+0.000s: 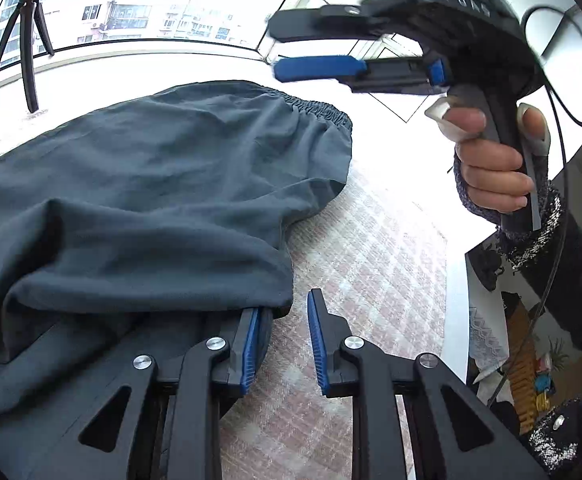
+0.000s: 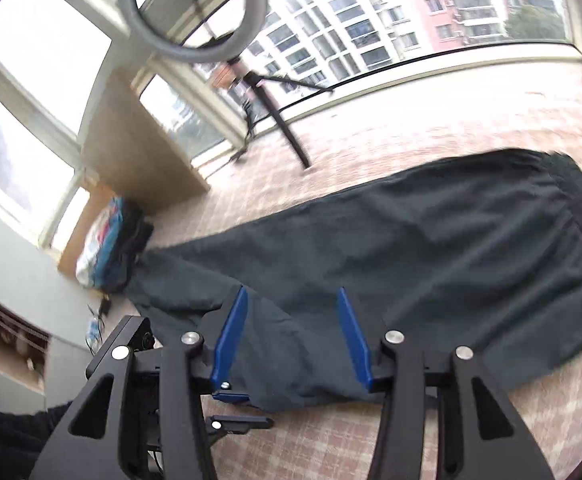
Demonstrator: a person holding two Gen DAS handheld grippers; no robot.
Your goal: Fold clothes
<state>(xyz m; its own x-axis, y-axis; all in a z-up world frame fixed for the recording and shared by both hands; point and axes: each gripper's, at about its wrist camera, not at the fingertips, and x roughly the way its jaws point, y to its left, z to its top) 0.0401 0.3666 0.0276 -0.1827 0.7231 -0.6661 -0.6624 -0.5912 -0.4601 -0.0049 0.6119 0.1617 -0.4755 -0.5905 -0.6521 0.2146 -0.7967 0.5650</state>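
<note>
dark grey trousers [image 1: 163, 184] lie spread on a checked cloth [image 1: 363, 264]. left gripper [image 1: 281, 344] fingers apart, cloth draped over one. right gripper [image 2: 291, 336] fingers apart above the trousers. no readable writing.

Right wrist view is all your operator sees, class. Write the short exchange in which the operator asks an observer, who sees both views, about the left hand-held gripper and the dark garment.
Operator: Is the left hand-held gripper holding the dark garment?
Observer: No. The left hand-held gripper is open. The dark garment only drapes over one finger, with nothing between the pads.
Operator: How does my right one look from there?
Observer: The right hand-held gripper hangs in the air, clear of the garment, open and empty.
</note>
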